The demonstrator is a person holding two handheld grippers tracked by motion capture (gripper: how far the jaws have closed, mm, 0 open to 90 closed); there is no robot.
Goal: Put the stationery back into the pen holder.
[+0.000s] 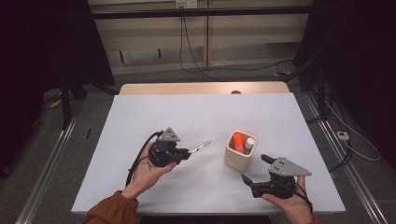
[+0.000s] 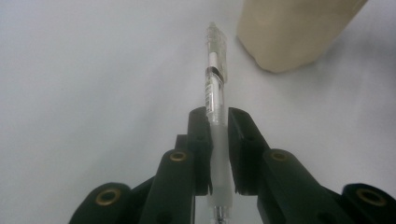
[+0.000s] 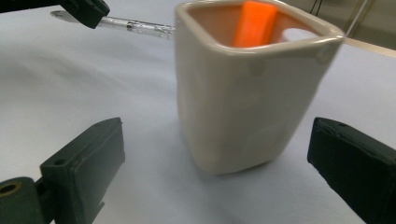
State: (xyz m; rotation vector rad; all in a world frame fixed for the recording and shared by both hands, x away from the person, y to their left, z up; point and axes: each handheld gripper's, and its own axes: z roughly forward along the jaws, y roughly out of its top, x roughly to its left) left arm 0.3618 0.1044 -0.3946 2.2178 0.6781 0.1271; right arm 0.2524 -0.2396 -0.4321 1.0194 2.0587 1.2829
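White table top [image 1: 154, 116], matte, set on a pale wooden bench edge at the far side; dark curtains left and right, cables trailing over the grey floor beyond.

Left gripper [image 1: 186, 152]: held in the person's left hand [image 1: 152, 170], left of table centre, jaws pointing right toward the cup. In the left gripper view the jaws are closed tight on a clear-barrelled pen [image 2: 215, 93], pads clamped on its frosted grip section. Pen runs straight out ahead of the jaws, its capped end near the cup's lower corner but apart from it. From above the pen [image 1: 201, 147] shows as a thin bright sliver, lifted off the table, tilted slightly up to the right.

Beige ceramic cup [image 1: 239, 156]: upright, right of centre, square-ish with rounded corners. Inside stand an orange marker [image 1: 237, 140] and a white-capped marker [image 1: 250, 143].

Right gripper [image 1: 254, 168]: in the right hand [image 1: 289, 205] at the near right edge, jaws spread wide, nothing between the pads. In the right gripper view the cup [image 3: 243, 107] stands just ahead, framed between the two open jaws, untouched.
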